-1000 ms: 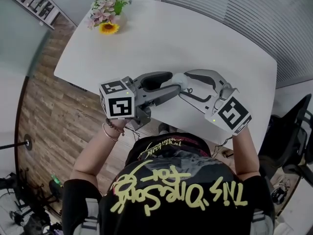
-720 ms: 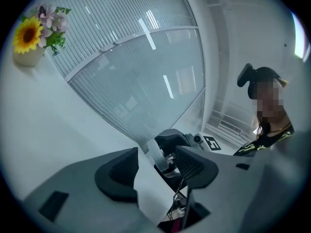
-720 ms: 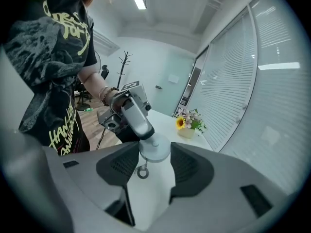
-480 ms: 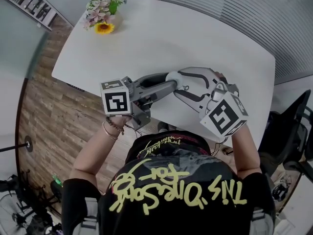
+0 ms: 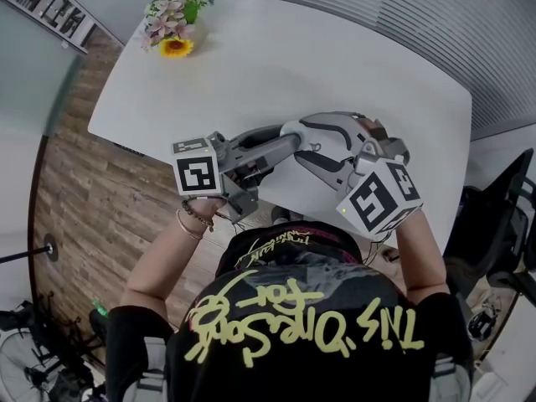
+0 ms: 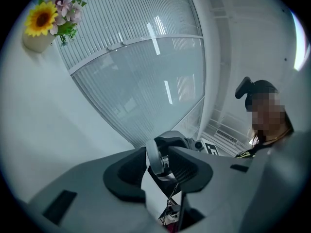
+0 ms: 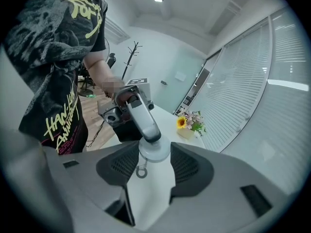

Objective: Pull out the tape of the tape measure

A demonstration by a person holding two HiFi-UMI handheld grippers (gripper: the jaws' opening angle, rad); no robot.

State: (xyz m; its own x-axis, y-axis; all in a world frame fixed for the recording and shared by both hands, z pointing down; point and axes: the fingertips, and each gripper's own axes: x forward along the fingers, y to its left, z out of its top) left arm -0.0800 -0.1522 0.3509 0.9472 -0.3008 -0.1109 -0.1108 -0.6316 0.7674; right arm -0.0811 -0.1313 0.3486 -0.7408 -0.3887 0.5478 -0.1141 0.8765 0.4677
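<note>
A round white tape measure (image 7: 154,150) with a small metal ring (image 7: 141,171) hanging from it sits between the pads of my right gripper (image 7: 153,155), which is shut on it. In the head view both grippers meet above the near part of the white table (image 5: 335,48), my right gripper (image 5: 296,140) coming from the right and my left gripper (image 5: 287,144) from the left. In the left gripper view the tape measure (image 6: 154,158) stands edge-on between the jaws of my left gripper (image 6: 158,162). Those jaws have just been closing around it, and a narrow gap still shows on one side.
A vase of flowers with a sunflower (image 5: 172,25) stands at the table's far left corner. Slatted blinds (image 5: 402,7) run behind the table. A black office chair (image 5: 494,233) is at the right, and wood floor (image 5: 75,182) lies to the left.
The left gripper's jaws have narrowed around the tape measure. Both grippers have rolled a little; the right one's marker cube has shifted left and toward me. The hands stay in the same spot.
</note>
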